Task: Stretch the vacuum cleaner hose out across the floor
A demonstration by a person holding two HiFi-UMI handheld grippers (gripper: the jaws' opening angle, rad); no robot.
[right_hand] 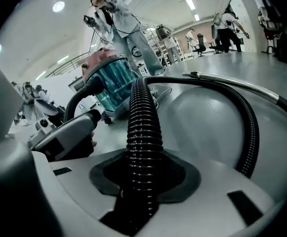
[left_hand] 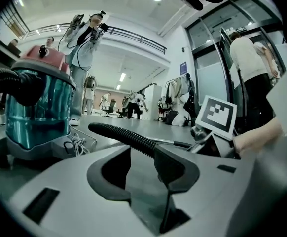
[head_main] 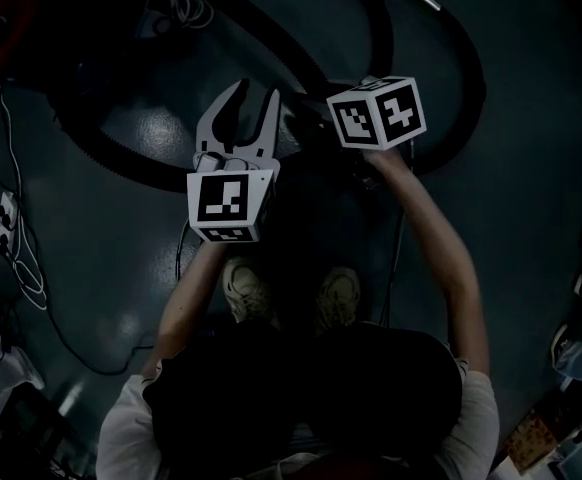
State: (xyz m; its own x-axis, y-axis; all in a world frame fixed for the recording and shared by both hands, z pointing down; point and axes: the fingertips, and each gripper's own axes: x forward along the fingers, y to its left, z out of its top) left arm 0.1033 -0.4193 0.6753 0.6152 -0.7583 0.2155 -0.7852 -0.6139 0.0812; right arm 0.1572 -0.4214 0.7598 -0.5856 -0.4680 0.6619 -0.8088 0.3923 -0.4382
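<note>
On floor: your right tool [right_hand: 143, 181] clamps hose [right_hand: 142, 127], left tool [left_hand: 142, 169] gapes empty; hard pull could topple vacuum cleaner [right_hand: 113, 80].

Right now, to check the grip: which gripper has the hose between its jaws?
The right gripper: its jaws clamp the hose, while the left gripper has its jaws apart and empty.
</note>
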